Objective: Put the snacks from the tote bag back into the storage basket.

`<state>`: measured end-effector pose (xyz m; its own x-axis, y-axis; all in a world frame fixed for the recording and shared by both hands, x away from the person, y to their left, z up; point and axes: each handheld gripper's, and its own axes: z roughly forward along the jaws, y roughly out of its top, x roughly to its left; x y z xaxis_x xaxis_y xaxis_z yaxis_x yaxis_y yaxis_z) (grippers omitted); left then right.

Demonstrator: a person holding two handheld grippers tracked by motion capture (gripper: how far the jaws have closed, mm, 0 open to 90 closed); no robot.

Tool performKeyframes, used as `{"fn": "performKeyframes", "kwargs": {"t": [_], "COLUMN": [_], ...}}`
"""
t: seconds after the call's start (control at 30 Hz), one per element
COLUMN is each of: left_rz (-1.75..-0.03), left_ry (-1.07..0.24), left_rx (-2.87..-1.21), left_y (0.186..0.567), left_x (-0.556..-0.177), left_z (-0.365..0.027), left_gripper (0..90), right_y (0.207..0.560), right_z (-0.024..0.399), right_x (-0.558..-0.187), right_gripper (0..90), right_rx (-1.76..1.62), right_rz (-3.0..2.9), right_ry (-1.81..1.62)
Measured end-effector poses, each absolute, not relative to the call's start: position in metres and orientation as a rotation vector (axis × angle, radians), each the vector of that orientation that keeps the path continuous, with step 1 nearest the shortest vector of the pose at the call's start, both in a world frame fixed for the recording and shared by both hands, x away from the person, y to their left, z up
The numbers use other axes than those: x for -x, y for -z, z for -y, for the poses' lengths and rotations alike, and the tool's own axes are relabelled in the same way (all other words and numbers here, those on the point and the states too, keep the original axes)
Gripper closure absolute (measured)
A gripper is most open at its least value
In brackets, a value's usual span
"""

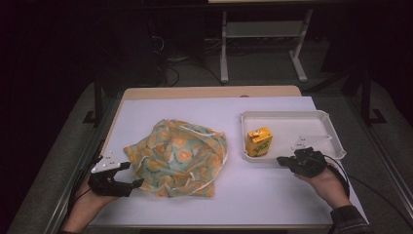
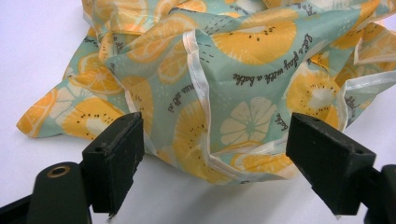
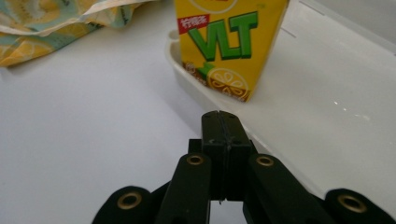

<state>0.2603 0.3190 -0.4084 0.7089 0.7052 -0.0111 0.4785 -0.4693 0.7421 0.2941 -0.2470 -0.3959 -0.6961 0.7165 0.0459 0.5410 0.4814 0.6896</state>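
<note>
Right gripper (image 3: 219, 140) is sitting pressed together and empty just short of the yellow carton (image 3: 229, 46) standing ahead in the white tray (image 3: 327, 116), left gripper (image 2: 215, 154) is gaping wide around the fruit-print bag (image 2: 233, 84) edge without pinching, so bagging looks unstarted.

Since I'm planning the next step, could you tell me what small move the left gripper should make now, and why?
Probably ease the left gripper forward and close it on the near hem of the fruit-print bag. Its jaws stand open with the bag's white-trimmed edge lying between and just beyond them, not yet pinched. The right gripper is shut and empty, short of the yellow carton in the white tray.
</note>
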Motion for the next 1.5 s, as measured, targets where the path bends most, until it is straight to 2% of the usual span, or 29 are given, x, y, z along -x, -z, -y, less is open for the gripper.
{"fn": "performKeyframes", "kwargs": {"t": [0.9,1.5], "left_rz": [-0.895,-0.892], "left_ry": [-0.384,-0.381], "left_rx": [-2.171,-2.173], "left_y": [0.41,0.41], "left_x": [-0.26,-0.262], "left_z": [-0.318,-0.318], "left_gripper": [19.5,19.6], "right_y": [0.399,0.403], "right_z": [0.249,0.242], "right_x": [-0.355,-0.361], "right_gripper": [89.8,89.8], "right_rx": [-1.103,-1.083], "right_rz": [-2.417,-2.455], "right_ry": [-1.06,-1.069]}}
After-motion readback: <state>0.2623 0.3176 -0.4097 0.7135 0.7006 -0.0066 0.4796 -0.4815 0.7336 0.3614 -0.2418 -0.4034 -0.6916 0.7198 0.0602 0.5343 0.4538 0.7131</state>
